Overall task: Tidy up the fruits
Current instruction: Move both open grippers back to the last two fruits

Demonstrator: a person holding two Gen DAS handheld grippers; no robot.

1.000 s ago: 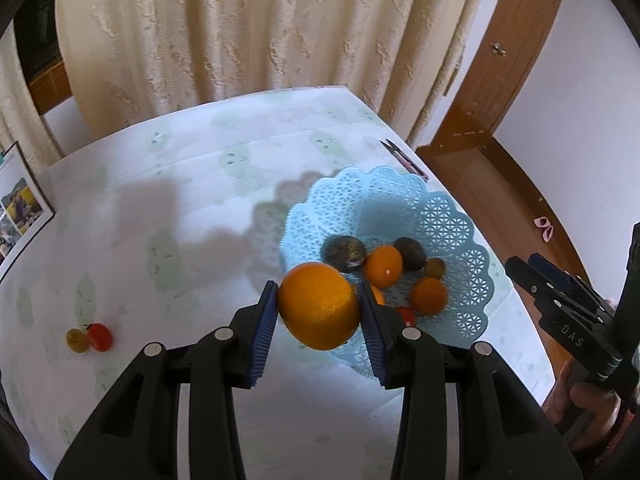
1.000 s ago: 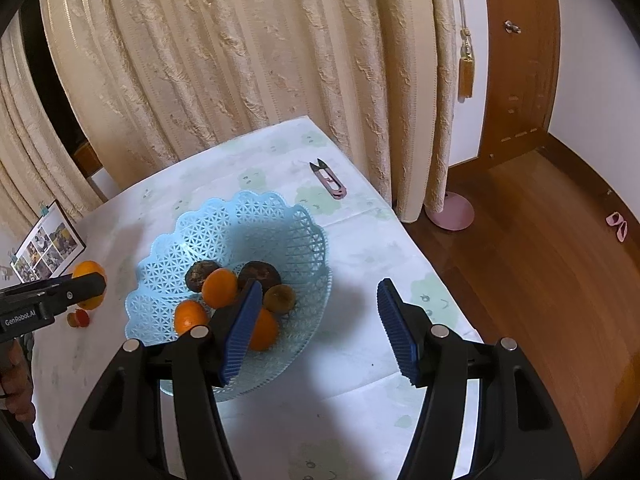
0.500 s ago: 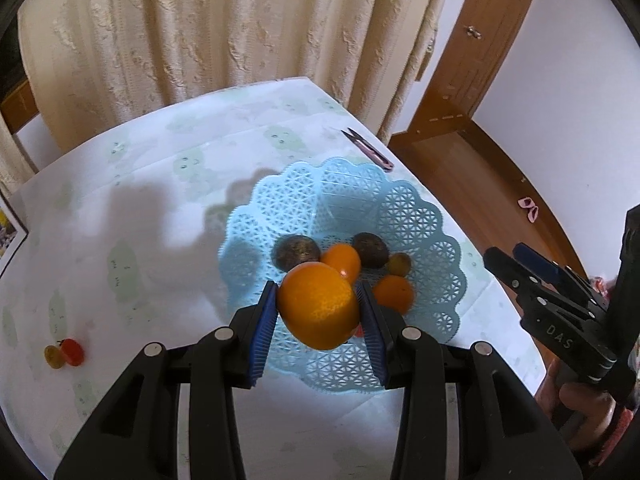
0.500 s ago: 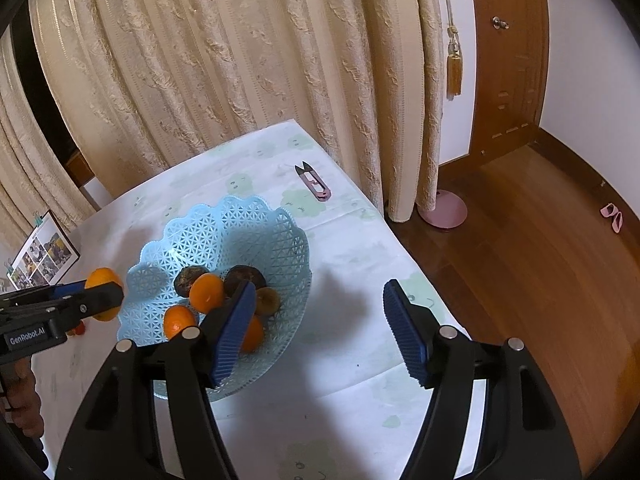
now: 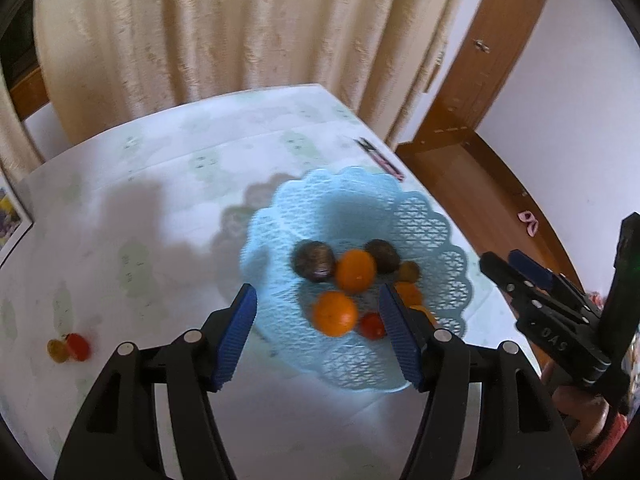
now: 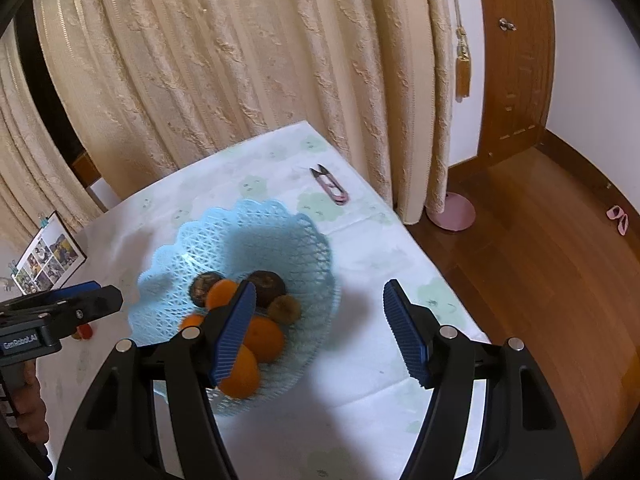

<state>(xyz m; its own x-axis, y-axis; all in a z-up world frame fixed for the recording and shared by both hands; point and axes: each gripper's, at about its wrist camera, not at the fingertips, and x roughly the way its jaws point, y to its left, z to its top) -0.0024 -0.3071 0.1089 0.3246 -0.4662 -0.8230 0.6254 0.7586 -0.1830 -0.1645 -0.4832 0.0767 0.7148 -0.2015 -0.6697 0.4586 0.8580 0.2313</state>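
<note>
Fruits: oranges [image 5: 334,313] and dark fruits lie in blue basket [image 5: 436,220] on table [image 5: 160,184].
Left gripper [image 5: 318,334]: above basket, jaws opening, nothing pinched.
Right gripper [image 6: 318,330]: jaws spread, empty.
Loose: two small fruits [image 5: 70,347] on the table, well apart from basket.

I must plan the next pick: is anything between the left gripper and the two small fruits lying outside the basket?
Nothing visible. The small fruits lie alone on bare tablecloth, well apart from the basket. The left gripper is opening, with nothing held between its pads.

Soft daylight, perhaps through the curtain [image 6: 248,60]; motion blur smears the basket [image 5: 420,216]; fisheye edges bend and darken.
</note>
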